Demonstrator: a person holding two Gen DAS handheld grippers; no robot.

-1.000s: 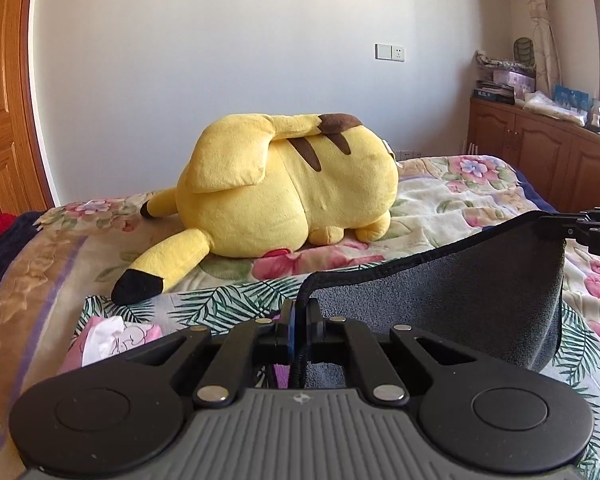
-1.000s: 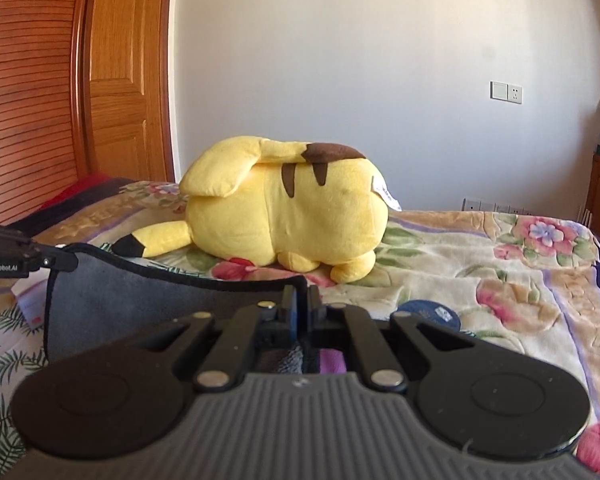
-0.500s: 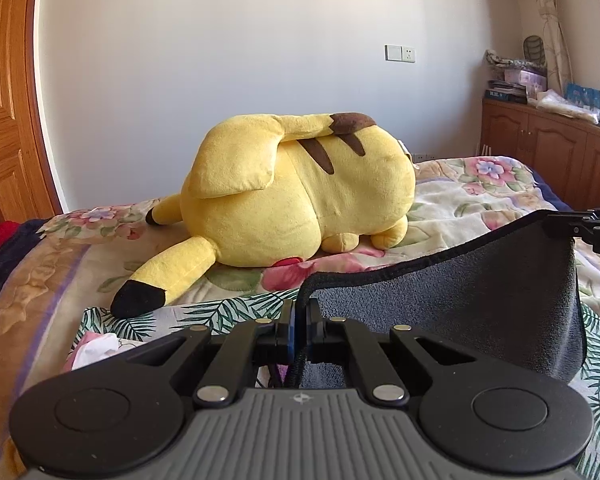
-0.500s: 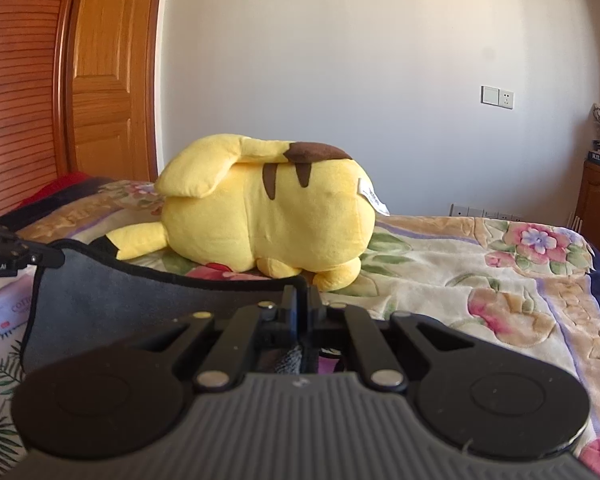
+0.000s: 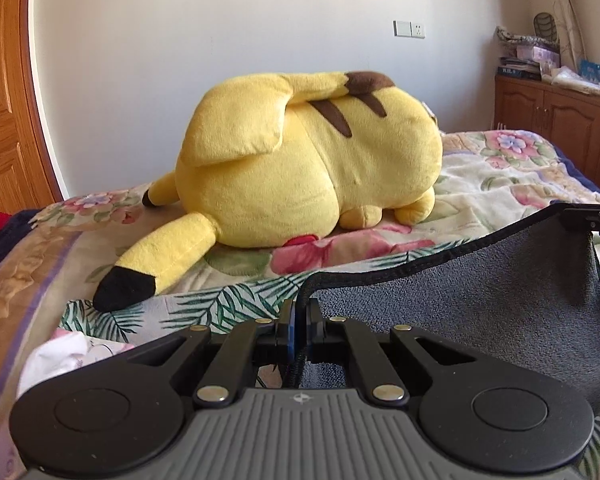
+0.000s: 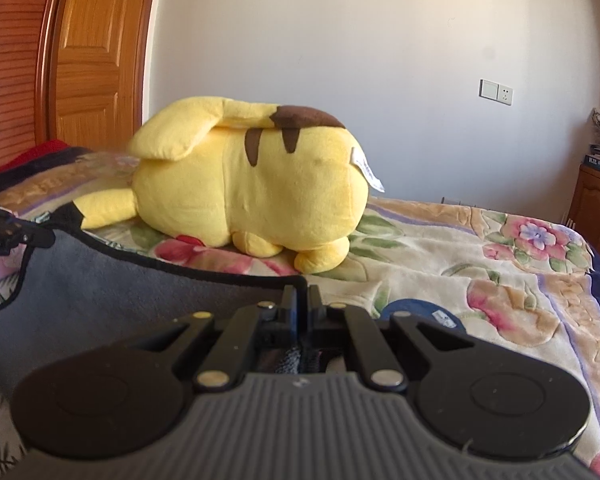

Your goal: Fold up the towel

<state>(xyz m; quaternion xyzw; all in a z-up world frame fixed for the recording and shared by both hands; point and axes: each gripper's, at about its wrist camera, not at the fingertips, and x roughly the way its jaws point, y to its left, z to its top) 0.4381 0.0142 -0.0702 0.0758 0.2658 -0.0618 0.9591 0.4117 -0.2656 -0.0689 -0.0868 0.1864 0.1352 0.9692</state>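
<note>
A dark grey towel (image 5: 480,300) with a black hem hangs stretched between my two grippers above the bed. My left gripper (image 5: 299,312) is shut on one top corner. My right gripper (image 6: 301,300) is shut on the other top corner. In the right wrist view the towel (image 6: 100,296) runs left to the left gripper (image 6: 40,238) at the frame's left edge. In the left wrist view the right gripper (image 5: 572,216) pinches the towel at the far right. The towel's lower part is hidden behind the gripper bodies.
A big yellow plush toy (image 5: 300,176) lies on the floral bedspread (image 5: 480,176) just beyond the towel. A round blue object (image 6: 420,312) lies on the bed to the right. A wooden door (image 6: 96,60) stands left, a wooden cabinet (image 5: 560,120) right, a white wall behind.
Both grippers have moved forward toward the plush toy with the towel still stretched between them; the toy looms larger in both views.
</note>
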